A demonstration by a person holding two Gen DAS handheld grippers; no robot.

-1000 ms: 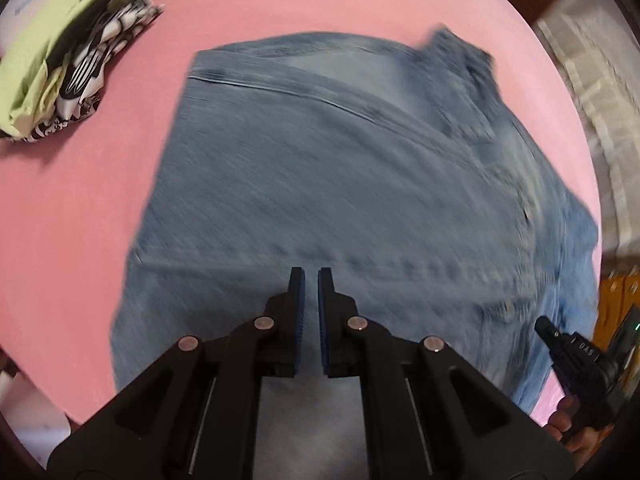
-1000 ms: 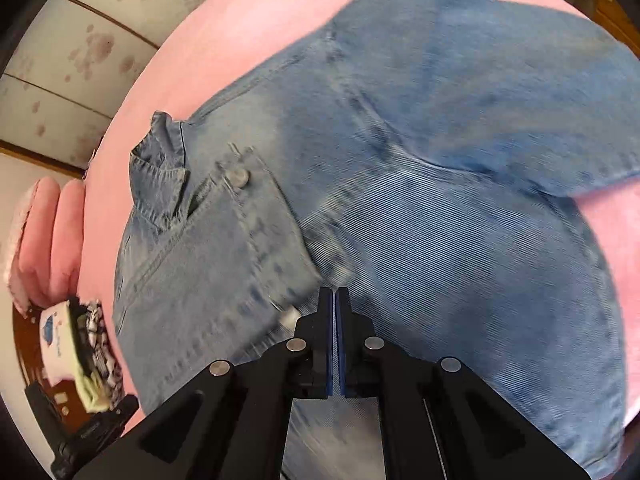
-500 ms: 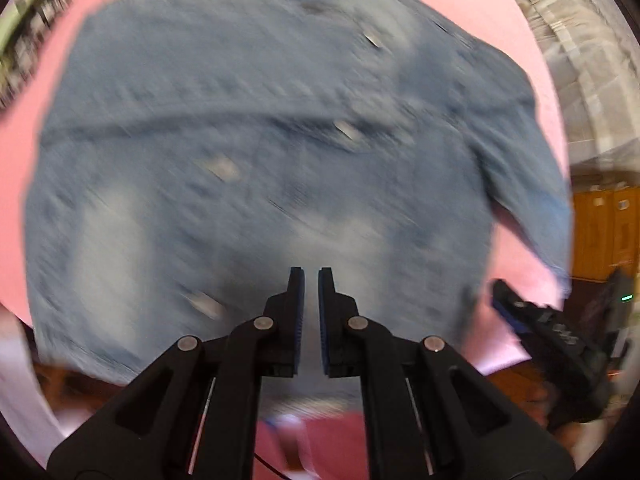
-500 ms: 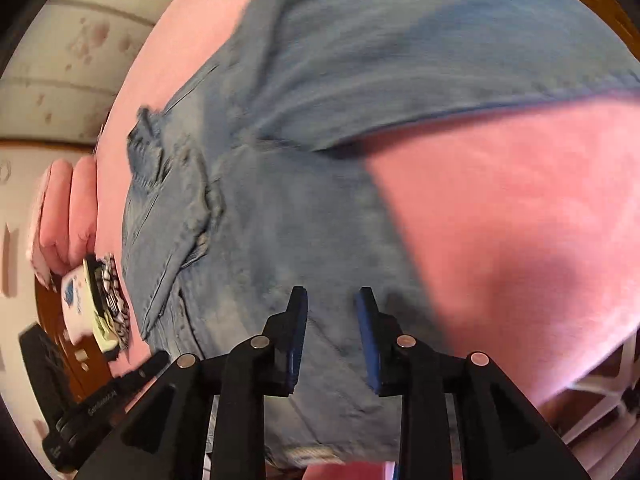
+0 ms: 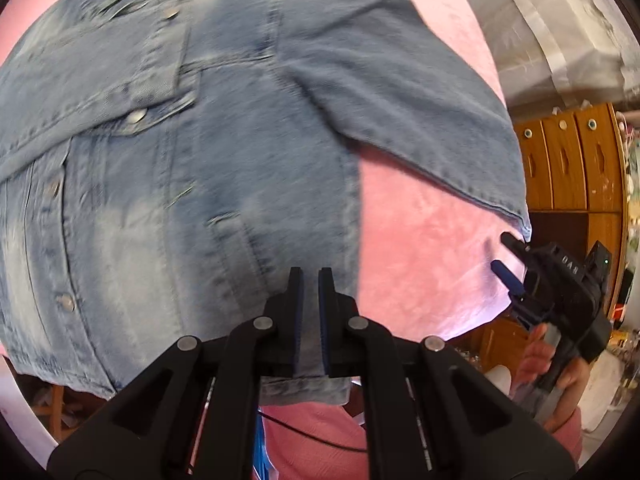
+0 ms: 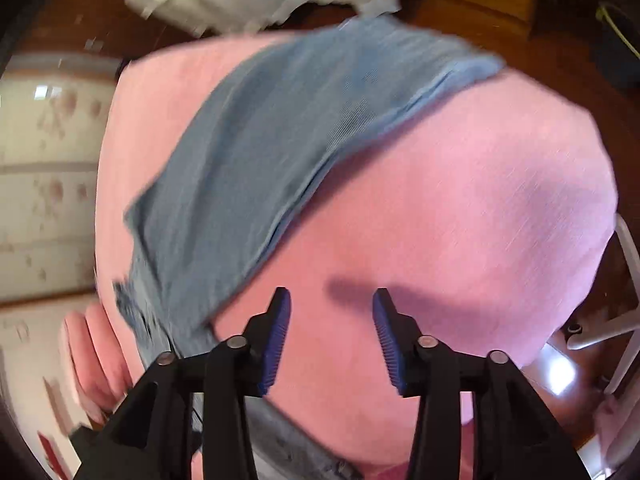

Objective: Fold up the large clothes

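- My left fingers (image 5: 310,280) pinch the hem of the jacket (image 5: 180,160), near its side seam.
- The jacket lies spread front-up on the pink bed (image 5: 420,248).
- My right fingers (image 6: 331,312) have just been opening and stand spread, nothing between them, over bare bed.
- The sleeve (image 6: 280,152) lies up and left of my right fingers, running slantwise from the jacket toward the far edge.
- The right hand is nearer it.

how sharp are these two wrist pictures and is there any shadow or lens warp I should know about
Left wrist view: denim jacket smeared by motion, fisheye bulge curving the pink cover. Right wrist view: blurrier throughout, jacket sleeve streaked; the open right gripper casts a dark shadow on the cover.
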